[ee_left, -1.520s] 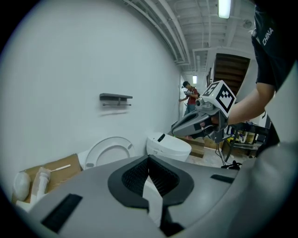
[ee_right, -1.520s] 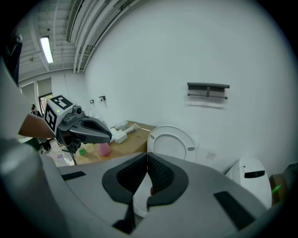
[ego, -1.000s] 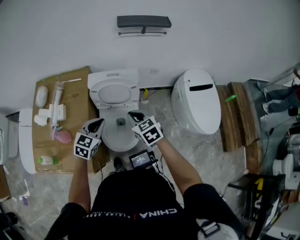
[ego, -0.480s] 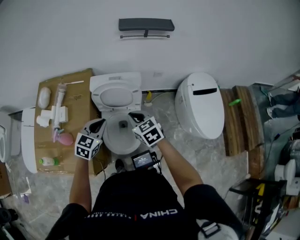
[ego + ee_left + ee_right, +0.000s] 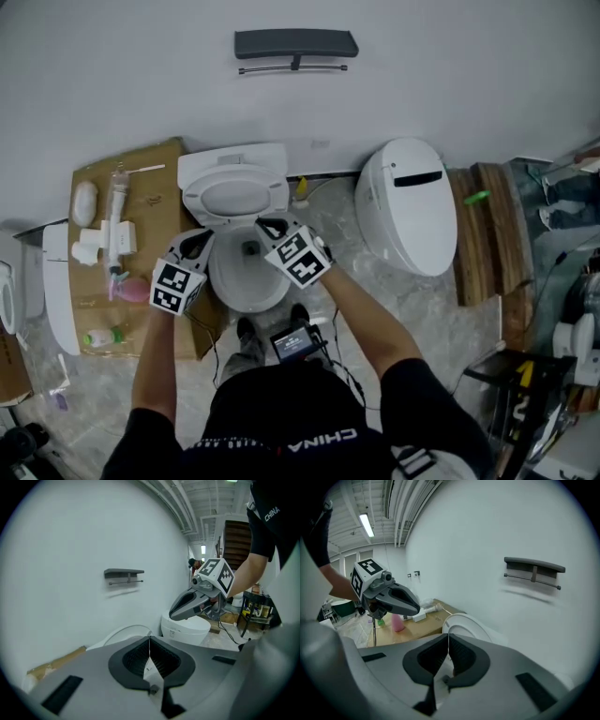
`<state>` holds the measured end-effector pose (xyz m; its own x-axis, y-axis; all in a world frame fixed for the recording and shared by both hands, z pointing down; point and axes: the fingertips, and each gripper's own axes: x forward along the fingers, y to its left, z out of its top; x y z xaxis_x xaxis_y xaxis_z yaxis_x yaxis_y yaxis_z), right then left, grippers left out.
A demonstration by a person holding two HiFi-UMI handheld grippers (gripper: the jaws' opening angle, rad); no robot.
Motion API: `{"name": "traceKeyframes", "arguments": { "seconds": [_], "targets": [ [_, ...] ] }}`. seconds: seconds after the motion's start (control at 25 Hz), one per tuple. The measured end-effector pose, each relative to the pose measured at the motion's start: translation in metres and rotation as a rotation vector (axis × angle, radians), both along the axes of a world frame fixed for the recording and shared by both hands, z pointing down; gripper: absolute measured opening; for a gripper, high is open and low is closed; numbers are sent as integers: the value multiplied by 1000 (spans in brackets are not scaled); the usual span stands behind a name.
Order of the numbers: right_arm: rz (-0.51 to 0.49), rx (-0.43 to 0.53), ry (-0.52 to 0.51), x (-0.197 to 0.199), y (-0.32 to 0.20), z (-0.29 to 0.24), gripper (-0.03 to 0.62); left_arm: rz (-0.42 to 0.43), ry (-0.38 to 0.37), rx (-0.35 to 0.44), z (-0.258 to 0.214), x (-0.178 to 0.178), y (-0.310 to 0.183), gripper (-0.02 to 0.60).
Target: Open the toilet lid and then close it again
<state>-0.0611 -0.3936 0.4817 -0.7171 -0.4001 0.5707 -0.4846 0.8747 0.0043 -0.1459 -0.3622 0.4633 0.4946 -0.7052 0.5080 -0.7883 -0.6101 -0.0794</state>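
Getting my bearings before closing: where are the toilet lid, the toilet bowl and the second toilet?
toilet lid (image 5: 234,195), head view, middle of its inner face.
toilet bowl (image 5: 247,281), head view, inside near the front rim.
second toilet (image 5: 408,211), head view, top of its closed lid.

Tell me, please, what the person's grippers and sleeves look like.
The left gripper and right gripper are grey with black ribbed pads, each bearing a white cube with black markers. A black cable trails from the right one. The shirt is black, short-sleeved.

The marbled floor (image 5: 431,309) carries a toilet (image 5: 234,197), flattened cardboard (image 5: 157,202) and wooden planks (image 5: 487,234).
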Motion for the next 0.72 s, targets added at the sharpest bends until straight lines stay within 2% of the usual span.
{"name": "traceKeyframes", "arguments": {
  "seconds": [0.12,0.24,0.4,0.48,0.56,0.72],
  "targets": [
    [-15,7,9,-14,-38,13,15,19,-31,-4,11,-9,-36,9],
    [-68,54,57,-30,-73,29,15,38,-51,-40,30,-18,-72,11],
    [-127,108,107,-52,-115,48,35,28,-131,-22,51,-37,-123,12],
    [-157,96,110,-61,-132,56,118,26,-147,-31,60,-43,-146,35],
    [-183,108,135,-66,-148,63,124,43,-166,-46,68,-46,-165,95],
    [-240,115,252,-66,-170,93,138,107,-249,-98,94,-56,-185,143]
  ]
}}
